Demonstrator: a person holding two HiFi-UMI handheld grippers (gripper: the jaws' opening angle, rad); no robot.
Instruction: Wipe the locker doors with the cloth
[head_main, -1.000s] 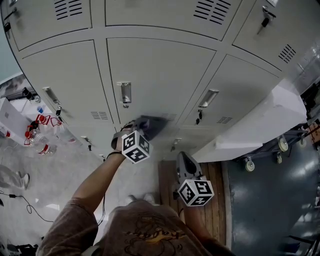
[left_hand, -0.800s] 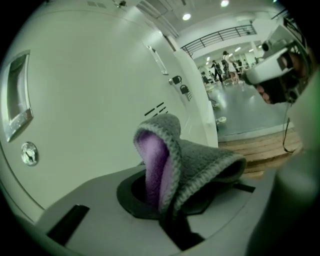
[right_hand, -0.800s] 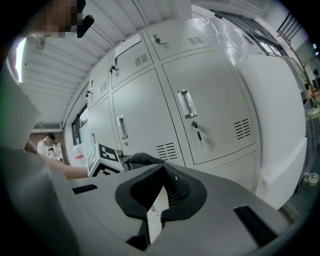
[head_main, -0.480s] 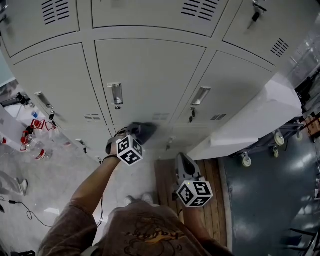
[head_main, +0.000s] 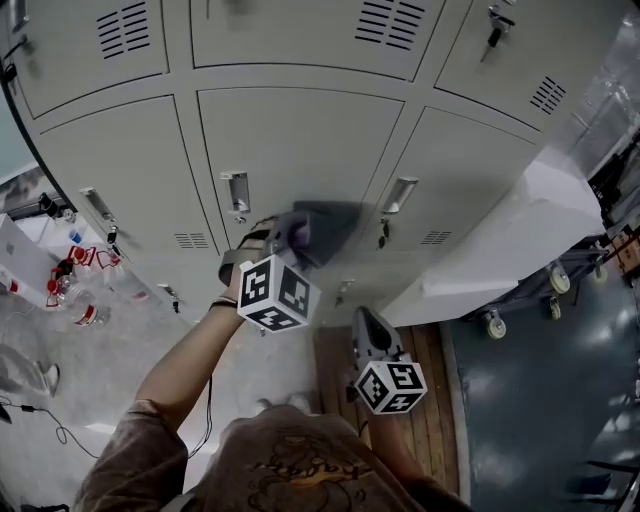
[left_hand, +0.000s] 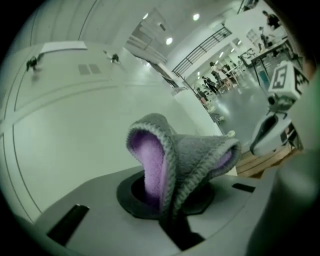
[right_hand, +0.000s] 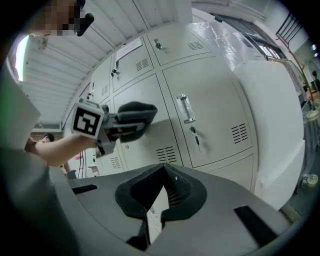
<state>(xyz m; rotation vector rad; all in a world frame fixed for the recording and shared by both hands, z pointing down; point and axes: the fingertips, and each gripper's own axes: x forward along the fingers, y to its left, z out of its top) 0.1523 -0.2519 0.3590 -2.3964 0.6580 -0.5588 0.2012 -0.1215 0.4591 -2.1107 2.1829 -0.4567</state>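
My left gripper (head_main: 292, 242) is shut on a grey cloth with a purple inside (head_main: 320, 228). The cloth is pressed against the lower part of the middle locker door (head_main: 300, 130), just right of its recessed handle (head_main: 237, 192). In the left gripper view the cloth (left_hand: 192, 152) folds up out of the shut left gripper (left_hand: 170, 200), with the pale door right behind it. My right gripper (head_main: 370, 328) hangs lower, away from the lockers, shut on nothing. The right gripper view shows that right gripper (right_hand: 161, 187) and, beyond it, the left gripper (right_hand: 122, 127) with the cloth (right_hand: 136, 112) on the door.
Grey locker doors fill the top of the head view, and the right door has a handle and key (head_main: 396, 196). A white unit on casters (head_main: 520, 240) stands at the right. A wooden pallet (head_main: 335, 360) lies below. Bottles (head_main: 75, 290) and cables (head_main: 40, 410) are on the floor at the left.
My left gripper has moved up and to the right across the middle door with the cloth. The right gripper has stayed in place.
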